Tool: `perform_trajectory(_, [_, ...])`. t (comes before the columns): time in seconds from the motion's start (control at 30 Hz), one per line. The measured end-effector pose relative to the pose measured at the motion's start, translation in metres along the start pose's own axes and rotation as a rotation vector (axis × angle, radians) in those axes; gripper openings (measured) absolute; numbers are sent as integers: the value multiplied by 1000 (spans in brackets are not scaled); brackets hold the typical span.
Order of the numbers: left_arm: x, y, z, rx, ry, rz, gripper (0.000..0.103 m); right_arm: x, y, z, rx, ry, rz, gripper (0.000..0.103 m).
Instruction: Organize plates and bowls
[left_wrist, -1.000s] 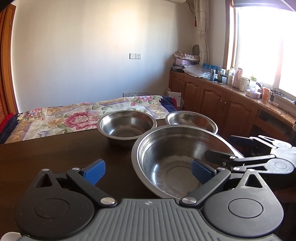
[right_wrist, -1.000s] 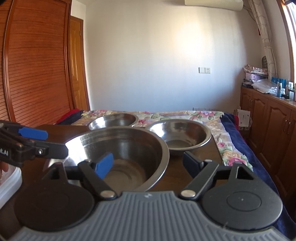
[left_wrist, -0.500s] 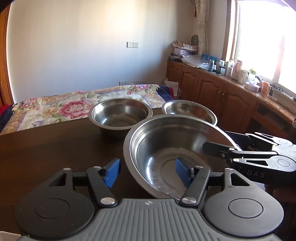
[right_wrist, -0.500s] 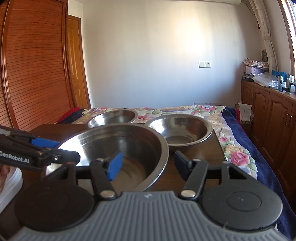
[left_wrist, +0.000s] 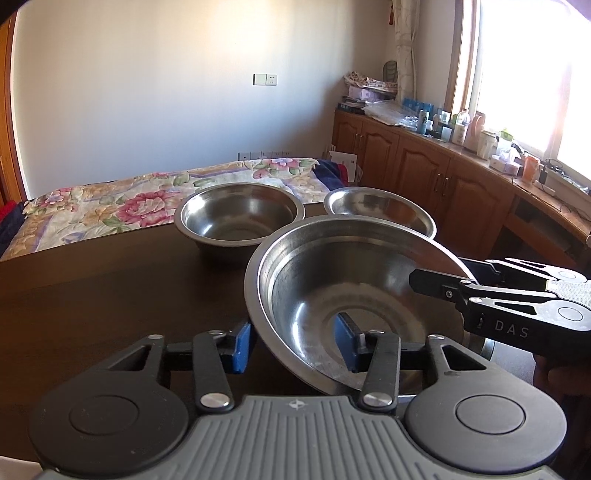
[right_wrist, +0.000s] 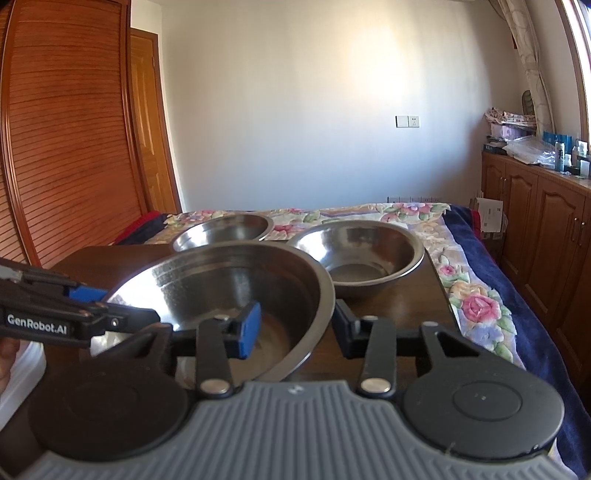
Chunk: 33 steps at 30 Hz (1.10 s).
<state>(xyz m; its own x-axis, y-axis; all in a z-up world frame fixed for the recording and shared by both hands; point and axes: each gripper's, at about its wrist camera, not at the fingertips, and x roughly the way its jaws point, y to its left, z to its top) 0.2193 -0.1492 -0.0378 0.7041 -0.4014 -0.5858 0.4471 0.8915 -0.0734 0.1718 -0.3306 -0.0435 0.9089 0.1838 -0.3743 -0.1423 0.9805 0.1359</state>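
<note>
Steel everywhere on the dark wooden table: a large bowl sits nearest, tilted, with two smaller bowls behind it, one on the left and one on the right, toward the flowered bed. Both tools straddle the big bowl's rim from opposite sides. The left gripper has one blue pad outside the wall and one inside, jaws partly closed but not plainly pressing the metal. The right gripper stands the same way on the far edge, so I cannot tell whether either truly grips.
</note>
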Motion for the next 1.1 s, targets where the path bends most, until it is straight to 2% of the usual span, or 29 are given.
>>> perform_trajectory(0.07, [0, 1, 0, -2, 4, -6, 39, 2, -1, 1, 10, 12, 0, 41])
perform_trajectory(0.2, [-5, 2, -1, -16, -1, -8, 39, 3, -9, 0, 55, 27, 28, 31])
perform_trajectory(0.7, [-50, 0, -6, -11, -77, -23, 39, -44, 12, 4, 66, -31, 70, 31])
perform_trajectory(1.1, [-88, -3, -33, -2, -101, -50, 39, -71, 26, -11, 69, -29, 61, 31])
